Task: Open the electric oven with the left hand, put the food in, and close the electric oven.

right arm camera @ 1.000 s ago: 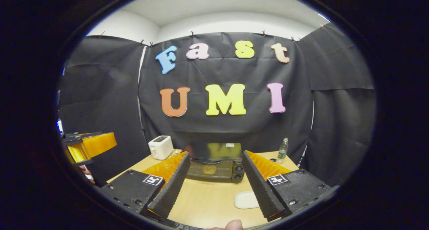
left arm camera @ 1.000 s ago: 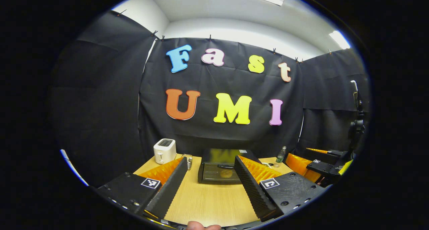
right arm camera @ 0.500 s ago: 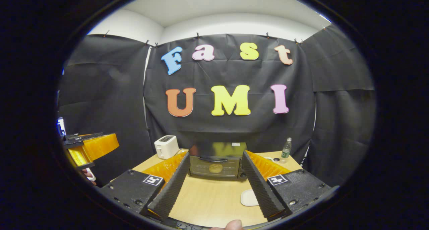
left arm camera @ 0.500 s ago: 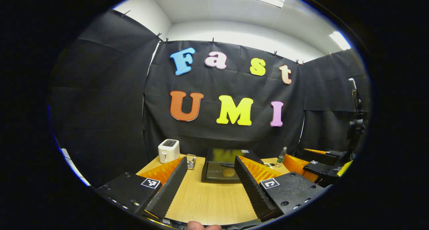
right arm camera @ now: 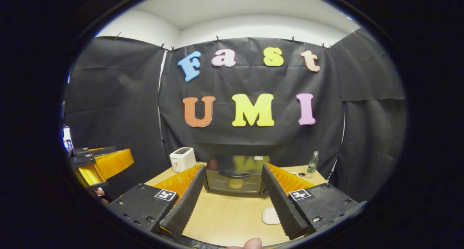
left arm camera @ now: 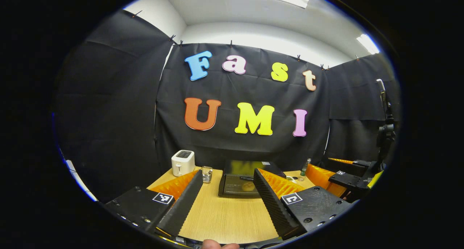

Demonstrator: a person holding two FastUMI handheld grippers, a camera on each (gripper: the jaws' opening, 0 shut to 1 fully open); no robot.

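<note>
The black electric oven stands at the back of the wooden table, door closed, with a round brownish piece of food behind its glass. My left gripper is open and empty, well short of the oven. In the right gripper view the oven sits straight ahead with the food inside. My right gripper is open and empty too. A bare white plate lies beside its right finger. The left gripper shows at far left, and the right gripper at far right.
A white toaster stands at the back left with a small glass jar beside it. A plastic bottle stands at the back right. Black cloth walls close the booth on three sides. A person's fingertip shows at the bottom edge.
The left gripper has drawn back from the oven, which looks smaller now. The right gripper view has shifted slightly. The oven door stays closed and both grippers stay open.
</note>
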